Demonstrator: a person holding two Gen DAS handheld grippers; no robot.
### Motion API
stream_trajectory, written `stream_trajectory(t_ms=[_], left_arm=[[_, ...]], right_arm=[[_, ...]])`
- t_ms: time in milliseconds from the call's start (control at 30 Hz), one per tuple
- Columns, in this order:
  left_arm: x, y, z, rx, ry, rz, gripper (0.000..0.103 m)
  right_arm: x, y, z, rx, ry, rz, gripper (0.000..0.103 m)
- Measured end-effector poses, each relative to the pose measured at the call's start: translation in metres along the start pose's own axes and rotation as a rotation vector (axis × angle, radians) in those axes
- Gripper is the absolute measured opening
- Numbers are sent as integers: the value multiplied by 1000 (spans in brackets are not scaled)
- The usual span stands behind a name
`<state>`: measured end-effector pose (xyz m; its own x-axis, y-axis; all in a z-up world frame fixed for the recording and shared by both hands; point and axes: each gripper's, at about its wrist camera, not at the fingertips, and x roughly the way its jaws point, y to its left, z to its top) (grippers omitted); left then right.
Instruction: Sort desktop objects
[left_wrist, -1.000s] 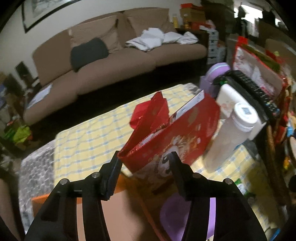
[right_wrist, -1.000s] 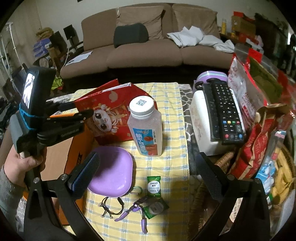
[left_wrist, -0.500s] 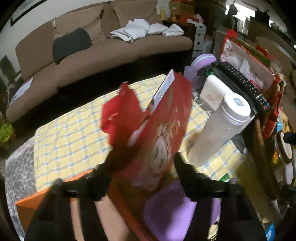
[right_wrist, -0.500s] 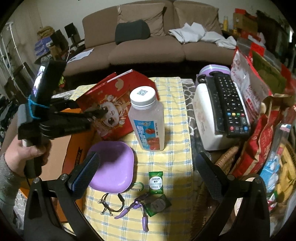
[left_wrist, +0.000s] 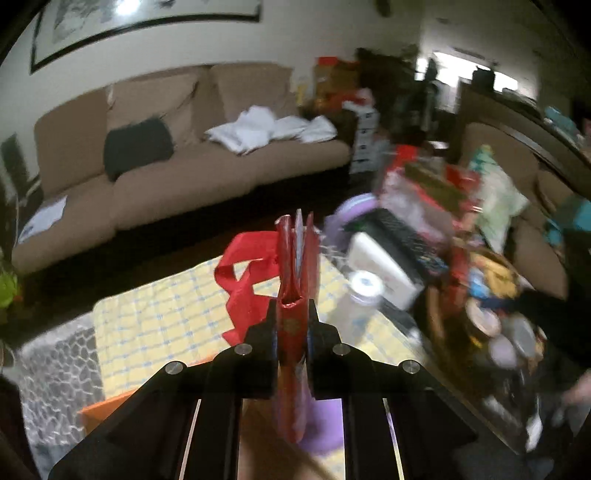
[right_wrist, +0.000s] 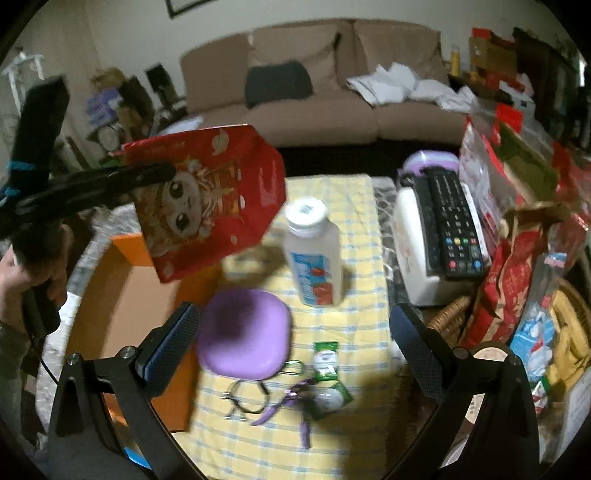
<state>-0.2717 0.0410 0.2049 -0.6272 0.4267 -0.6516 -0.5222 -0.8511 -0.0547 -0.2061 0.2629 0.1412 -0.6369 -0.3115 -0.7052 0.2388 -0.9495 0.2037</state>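
Note:
My left gripper (left_wrist: 291, 317) is shut on a red gift bag (left_wrist: 295, 280) and holds it edge-on, lifted above the table. In the right wrist view the red gift bag (right_wrist: 210, 195) with a cartoon face hangs in the air from the left gripper (right_wrist: 162, 173), above an orange box (right_wrist: 122, 295). My right gripper (right_wrist: 295, 332) is open and empty, above a purple plate (right_wrist: 243, 332). A white-capped bottle (right_wrist: 314, 251) stands upright on the yellow checked cloth (right_wrist: 362, 229). Small green packets (right_wrist: 325, 358), keys (right_wrist: 295, 398) and hair ties (right_wrist: 243, 398) lie near the front.
A black remote (right_wrist: 454, 221) lies on a white box (right_wrist: 410, 236) at the right. Snack bags (right_wrist: 517, 266) and a wicker basket (right_wrist: 450, 317) crowd the right edge. A brown sofa (right_wrist: 314, 96) stands behind the table.
My left gripper has shut on the red bag and lifted it off the table, turning it edge-on. The right gripper has stayed open and moved slightly.

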Motion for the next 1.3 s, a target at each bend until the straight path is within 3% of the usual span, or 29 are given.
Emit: stream_trajectory(t_ms=[67,133,200,300,400,500,600,700,733,767,800,867,900,933,1000,1033,1100,1133,1167,1267,1300], left_arm=[[-30,-4,-8,9,-2,-24,10],[-60,-8,-20,24,-2,-96,10],[-92,-20,-36,132,0,-152,10],[-123,-36,-55,309,55,-156,10],[-145,-48,-72,425,106,-229,10],[-163,-64,-86,525,149,-286,10],[-174,-78,-97,598,190,-336,10],[-187,-93,-103,655,202,-394,10],[-193,-95,-104,658,193,-411,10],[-199,-98,-102,656,176,-434,10],[-202,-98,-102,662,167,-431,11],[-204,-98,-103,670,171,-419,13],[-202,-97,-103,671,176,-394,19],[-198,-96,-103,671,171,-344,35],[-192,-86,-101,634,159,-262,49],[-194,-80,-99,614,138,-227,70],[-210,-61,-96,541,36,-151,96],[-220,-50,-95,482,-25,-144,98],[-232,-33,-95,362,-103,-162,98],[-234,7,-113,106,-172,-206,100],[-229,17,-124,36,-180,-184,100]], right_arm=[[-22,10,3,-19,-55,57,103],[-38,21,6,-42,-88,106,103],[-55,37,7,-104,-115,167,103],[-85,78,6,-340,-152,184,103],[-105,117,-2,-552,-143,195,103],[-114,159,-18,-766,-98,235,103],[-104,191,-37,-861,30,285,102],[-96,213,-59,-943,70,267,100],[-92,219,-67,-956,103,296,96],[-87,225,-75,-958,146,337,77],[-80,223,-80,-953,174,357,49],[-70,224,-91,-907,260,455,25],[-70,220,-94,-893,270,464,22],[-65,219,-94,-884,270,460,20],[-63,214,-94,-827,266,475,13],[-61,210,-92,-793,265,487,13],[-59,203,-88,-739,250,502,13],[-57,195,-86,-692,239,511,13],[-55,191,-83,-655,229,518,13],[-46,166,-65,-474,194,553,13],[-43,158,-60,-417,181,577,13]])
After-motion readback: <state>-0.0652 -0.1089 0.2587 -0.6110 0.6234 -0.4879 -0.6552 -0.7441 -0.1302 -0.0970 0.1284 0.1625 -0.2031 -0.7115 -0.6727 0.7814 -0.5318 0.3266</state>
